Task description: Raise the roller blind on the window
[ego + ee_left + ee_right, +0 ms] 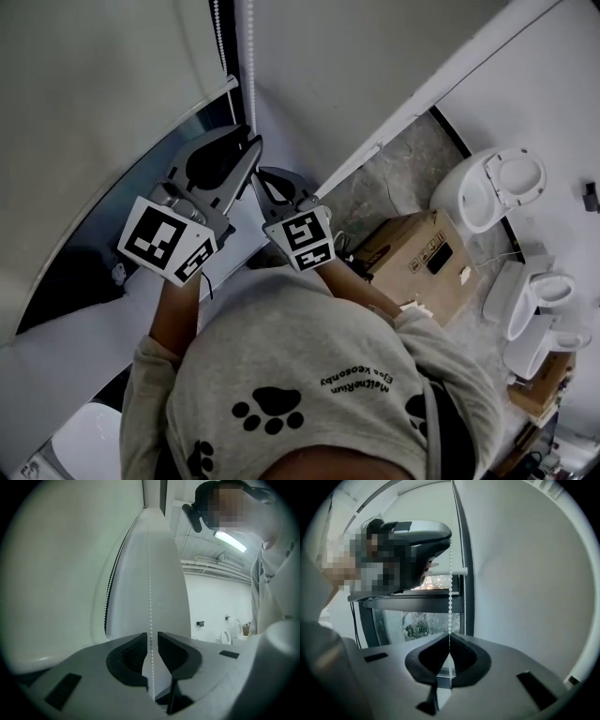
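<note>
A: Why are both grippers on one bead chain (450, 588)?
B: The right gripper (449, 639) pinches it, jaws closed, probably to pull. The left gripper (151, 641), jaws narrowly apart, only guides it.
A: How many things?
B: Two grippers, two chain strands and one roller blind (94, 141), which partly covers the window (417, 620).

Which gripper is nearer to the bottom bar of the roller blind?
Left. The left gripper is high, close to the bottom bar, with the bead chain between its jaws. The right gripper is lower, shut on the same chain.
</note>
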